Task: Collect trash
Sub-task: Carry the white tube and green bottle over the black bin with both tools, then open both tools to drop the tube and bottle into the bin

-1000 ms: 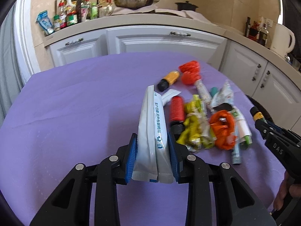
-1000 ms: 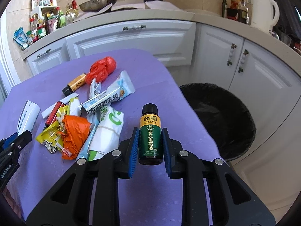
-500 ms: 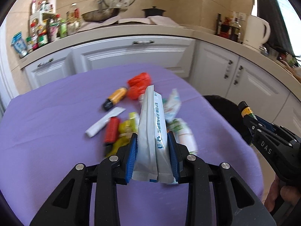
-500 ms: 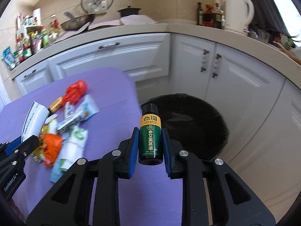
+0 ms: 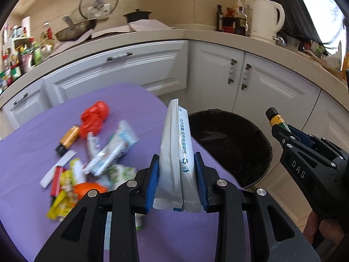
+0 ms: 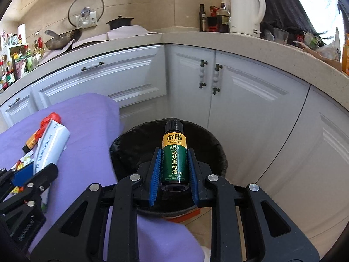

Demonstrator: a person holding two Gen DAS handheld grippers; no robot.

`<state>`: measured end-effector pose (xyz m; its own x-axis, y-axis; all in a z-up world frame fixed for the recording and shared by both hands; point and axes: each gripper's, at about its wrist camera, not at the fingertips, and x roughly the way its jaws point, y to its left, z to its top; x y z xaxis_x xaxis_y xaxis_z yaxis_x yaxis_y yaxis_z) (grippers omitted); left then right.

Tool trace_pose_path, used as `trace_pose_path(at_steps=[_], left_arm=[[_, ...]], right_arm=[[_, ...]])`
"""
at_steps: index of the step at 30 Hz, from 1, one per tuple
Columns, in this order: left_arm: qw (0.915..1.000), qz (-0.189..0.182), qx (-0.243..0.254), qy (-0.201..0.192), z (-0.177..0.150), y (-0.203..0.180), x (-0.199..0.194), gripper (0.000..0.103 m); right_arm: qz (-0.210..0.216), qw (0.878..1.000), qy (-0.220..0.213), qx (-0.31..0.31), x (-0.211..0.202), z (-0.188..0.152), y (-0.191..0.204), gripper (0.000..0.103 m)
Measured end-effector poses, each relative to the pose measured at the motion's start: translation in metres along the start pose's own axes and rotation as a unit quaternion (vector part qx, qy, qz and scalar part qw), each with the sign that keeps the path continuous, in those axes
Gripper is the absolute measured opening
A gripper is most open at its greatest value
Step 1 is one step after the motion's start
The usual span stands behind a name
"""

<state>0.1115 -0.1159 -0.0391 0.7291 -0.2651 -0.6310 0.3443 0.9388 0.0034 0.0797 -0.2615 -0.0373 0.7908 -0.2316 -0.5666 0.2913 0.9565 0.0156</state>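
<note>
Green glass bottle [image 6: 174, 155] is clamped in the right hand-held gripper [image 6: 173, 170] over the black-lined bin [image 6: 135, 144], white sachet [image 5: 176, 152] clamped in the left hand-held gripper [image 5: 177, 183] short of it, neither dropped, wrapper pile [image 5: 87, 159] left on purple tabletop [image 5: 43, 131].

**Bright daylight, heavy fisheye, some motion smear**

Well lit overall, daylight pouring in from the window [image 5: 322, 11] at upper right, blown out to near white there. Soft glare on the white cabinet doors [image 6: 250, 100]. Strong barrel bending everywhere, black vignette in all corners. Left wrist view smeared with motion blur across the trash pile [image 5: 87, 157] on the purple table [image 5: 43, 135]; right wrist view much crisper, label text readable.
</note>
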Motion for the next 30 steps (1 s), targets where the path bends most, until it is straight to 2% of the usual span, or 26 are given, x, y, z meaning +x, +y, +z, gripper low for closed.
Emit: trace_pose_path(at_steps=[10, 24, 30], left_arm=[[0.9996, 0.005, 0.016, 0.022, 0.015, -0.032, 0.043, 0.033], [0.999, 0.012, 0.017, 0.04, 0.039, -0.048, 0.086, 0.033], [0.9979, 0.005, 0.017, 0.062, 0.045, -0.051, 0.101, 0.034]], right_arm=[[-0.002, 1.0, 0.012, 0.009, 0.031, 0.002, -0.024, 0.023], [0.001, 1.0, 0.025, 0.016, 0.072, 0.009, -0.039, 0.023], [0.002, 0.999, 0.029, 0.016, 0.086, 0.012, -0.04, 0.024]])
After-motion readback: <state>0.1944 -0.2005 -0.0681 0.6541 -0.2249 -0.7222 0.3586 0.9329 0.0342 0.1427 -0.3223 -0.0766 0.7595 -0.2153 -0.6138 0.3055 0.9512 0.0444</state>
